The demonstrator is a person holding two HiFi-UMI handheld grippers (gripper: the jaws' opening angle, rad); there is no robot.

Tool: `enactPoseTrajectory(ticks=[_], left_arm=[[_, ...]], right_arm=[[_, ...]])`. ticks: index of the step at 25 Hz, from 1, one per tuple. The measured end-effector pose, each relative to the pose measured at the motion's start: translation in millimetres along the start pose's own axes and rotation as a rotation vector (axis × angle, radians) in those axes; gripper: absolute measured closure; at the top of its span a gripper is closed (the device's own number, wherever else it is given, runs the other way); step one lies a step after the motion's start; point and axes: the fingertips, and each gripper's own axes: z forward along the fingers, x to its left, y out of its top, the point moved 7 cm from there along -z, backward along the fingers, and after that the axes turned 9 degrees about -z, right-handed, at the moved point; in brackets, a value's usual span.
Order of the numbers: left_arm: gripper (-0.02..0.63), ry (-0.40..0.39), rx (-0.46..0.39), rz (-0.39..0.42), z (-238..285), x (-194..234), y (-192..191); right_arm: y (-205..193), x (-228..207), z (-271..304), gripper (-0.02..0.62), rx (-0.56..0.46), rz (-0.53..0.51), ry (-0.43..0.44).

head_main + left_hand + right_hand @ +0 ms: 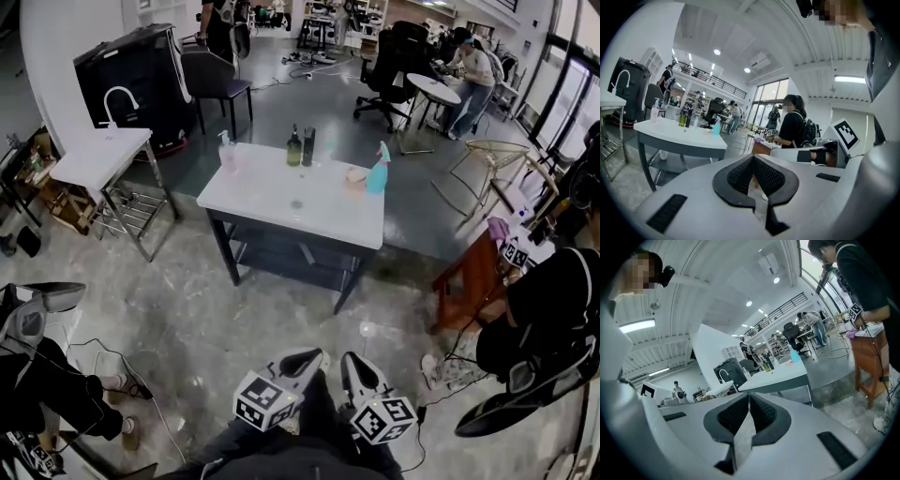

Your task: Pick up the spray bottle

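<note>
White, the tabletop [281, 202] carries a pale pump bottle [227, 150] at its far left corner, two dark bottles [300, 147] along the far edge, and the turquoise spray bottle [378, 169] upright by the right edge. Both tools are well apart from it; I'd close in first, then spread the right one before it meets the bottle's body. The left tool [302, 361] and right tool [353, 364] sit side by side, jaws pressed together, empty, aimed about level at the tabletop.

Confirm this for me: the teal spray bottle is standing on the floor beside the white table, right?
No. The spray bottle stands on the white table, near its far right corner, not on the floor. The head view shows it.
</note>
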Motion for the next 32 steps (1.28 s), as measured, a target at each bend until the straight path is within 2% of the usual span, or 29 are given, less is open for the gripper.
enactPoseTrajectory(ticks=[9,24,32], left_arm=[[0.603,-0.024,0.013,0.018,62,21,35],[0.603,0.023,0.004,0.011,159,83,91],[0.603,0.055,-0.002,0.006,213,111,108]], right_arm=[[37,-55,38,0.580,-0.026,-0.008,-0.025],[95,-138,136,0.580,-0.029,-0.038,0.024],[106,-187,179,0.580,-0.009,-0.022,0.051]])
